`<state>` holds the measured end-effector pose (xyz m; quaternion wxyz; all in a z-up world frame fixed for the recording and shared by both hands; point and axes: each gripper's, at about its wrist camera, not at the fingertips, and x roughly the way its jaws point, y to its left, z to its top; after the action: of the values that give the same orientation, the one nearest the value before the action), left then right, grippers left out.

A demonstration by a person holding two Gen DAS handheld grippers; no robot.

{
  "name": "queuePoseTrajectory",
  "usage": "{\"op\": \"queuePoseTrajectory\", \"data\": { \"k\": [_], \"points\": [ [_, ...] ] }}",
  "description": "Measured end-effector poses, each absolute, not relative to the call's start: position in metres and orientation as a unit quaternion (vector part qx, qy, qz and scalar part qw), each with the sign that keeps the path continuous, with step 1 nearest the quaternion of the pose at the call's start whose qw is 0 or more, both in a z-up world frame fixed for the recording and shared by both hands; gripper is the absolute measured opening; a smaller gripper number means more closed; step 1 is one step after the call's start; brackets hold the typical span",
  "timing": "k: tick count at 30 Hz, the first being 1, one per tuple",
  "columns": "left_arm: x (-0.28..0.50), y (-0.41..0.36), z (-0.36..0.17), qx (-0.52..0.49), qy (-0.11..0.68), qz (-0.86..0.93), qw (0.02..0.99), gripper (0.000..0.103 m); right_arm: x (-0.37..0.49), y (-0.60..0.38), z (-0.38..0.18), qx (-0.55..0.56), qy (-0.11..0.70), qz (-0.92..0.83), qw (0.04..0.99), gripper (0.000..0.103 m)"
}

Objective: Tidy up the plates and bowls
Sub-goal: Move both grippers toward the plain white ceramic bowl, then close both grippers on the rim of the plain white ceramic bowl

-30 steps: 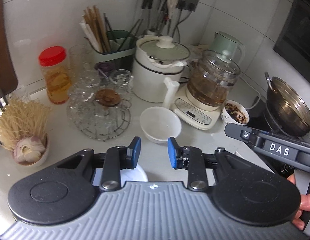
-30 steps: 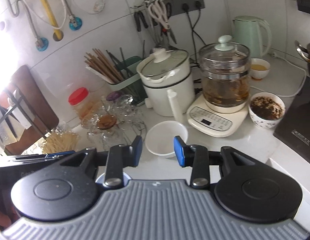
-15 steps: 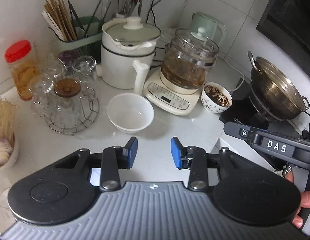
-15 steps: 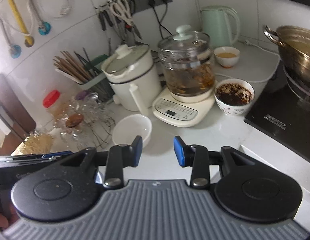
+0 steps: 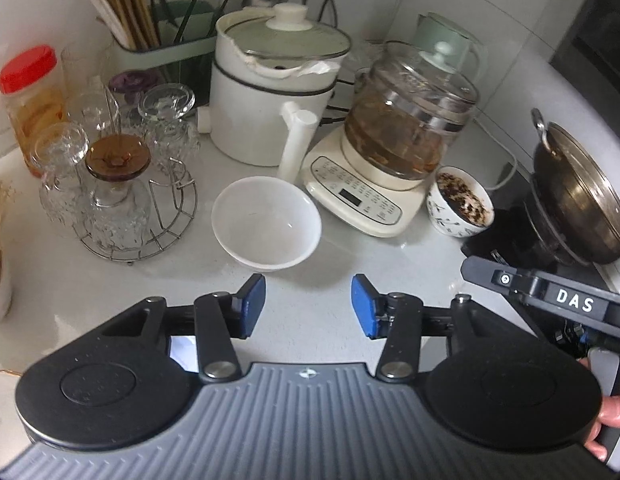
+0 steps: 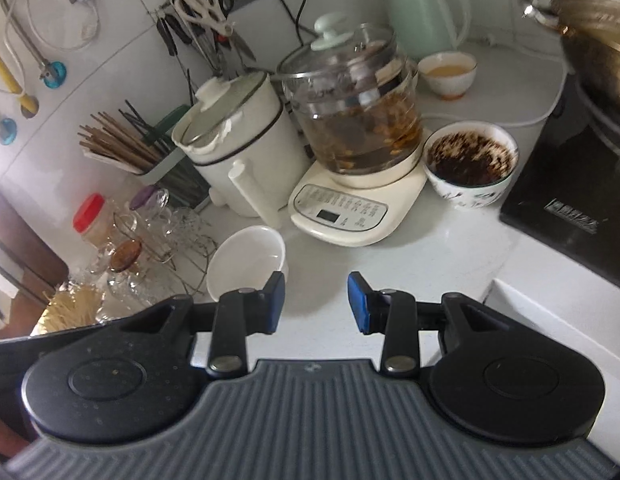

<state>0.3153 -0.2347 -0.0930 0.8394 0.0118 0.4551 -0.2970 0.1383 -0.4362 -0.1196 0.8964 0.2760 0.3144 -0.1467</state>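
An empty white bowl [image 5: 266, 222] stands on the pale counter, just beyond my left gripper [image 5: 307, 305]. That gripper's jaws are opening, with nothing between the blue pads. In the right wrist view the same white bowl [image 6: 245, 262] lies left of and beyond my right gripper [image 6: 316, 303], which is open with bare counter in its gap. A patterned bowl [image 6: 470, 168] with dark residue sits right of the glass kettle, also seen as the dirty bowl [image 5: 462, 202] in the left view. A small bowl [image 6: 448, 74] of yellow liquid stands further back.
A white pot [image 5: 269, 84], a glass kettle on its base [image 5: 406, 128], a rack of glasses [image 5: 117, 184], a red-lidded jar [image 5: 29, 96], a chopstick holder [image 6: 125, 148] and a mint kettle [image 6: 424, 8] crowd the back. A wok [image 5: 578, 196] sits on the black cooktop [image 6: 570, 208] at right.
Both grippers have moved forward and down toward the counter, so the white bowl and appliances look larger and closer. The left gripper's jaws have spread wider; the right gripper's gap is unchanged.
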Motion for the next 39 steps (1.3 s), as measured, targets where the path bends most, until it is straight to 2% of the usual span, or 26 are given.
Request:
{"op": "queuePoseTrajectory", "data": {
  "k": [1, 2, 3, 5, 13, 21, 28, 32, 37, 39],
  "points": [
    [0.320, -0.237, -0.097, 0.008, 0.461, -0.291, 0.839, 0.054, 0.141, -0.439, -0.122, 0.277, 0.317, -0.146, 0.895, 0.039],
    [0.324, -0.239, -0.100, 0.004, 0.464, -0.286, 0.838, 0.054, 0.144, -0.443, -0.125, 0.281, 0.319, -0.143, 0.894, 0.043],
    [0.328, -0.240, -0.103, 0.001, 0.465, -0.284, 0.839, 0.054, 0.146, -0.448, -0.128, 0.289, 0.318, -0.139, 0.892, 0.056],
    [0.333, -0.245, -0.108, 0.006, 0.459, -0.276, 0.844, 0.054, 0.151, -0.457, -0.134, 0.310, 0.316, -0.126, 0.888, 0.070],
    [0.361, -0.249, -0.139, -0.040, 0.490, -0.242, 0.836, 0.054, 0.196, -0.487, -0.164, 0.353, 0.335, -0.079, 0.870, 0.068],
    [0.391, -0.239, -0.167, -0.069, 0.529, -0.193, 0.824, 0.053, 0.250, -0.481, -0.204, 0.393, 0.388, -0.022, 0.833, 0.040],
    [0.412, -0.229, -0.184, -0.108, 0.547, -0.173, 0.812, 0.051, 0.275, -0.472, -0.223, 0.404, 0.406, -0.008, 0.819, 0.029],
    [0.418, -0.229, -0.188, -0.117, 0.550, -0.171, 0.809, 0.043, 0.283, -0.474, -0.228, 0.409, 0.409, -0.001, 0.816, 0.027],
    [0.425, -0.233, -0.197, -0.126, 0.562, -0.173, 0.799, 0.029, 0.295, -0.472, -0.234, 0.396, 0.419, -0.002, 0.817, 0.018],
    [0.426, -0.235, -0.199, -0.127, 0.561, -0.173, 0.799, 0.019, 0.297, -0.470, -0.235, 0.401, 0.421, 0.005, 0.814, 0.013]
  ]
}}
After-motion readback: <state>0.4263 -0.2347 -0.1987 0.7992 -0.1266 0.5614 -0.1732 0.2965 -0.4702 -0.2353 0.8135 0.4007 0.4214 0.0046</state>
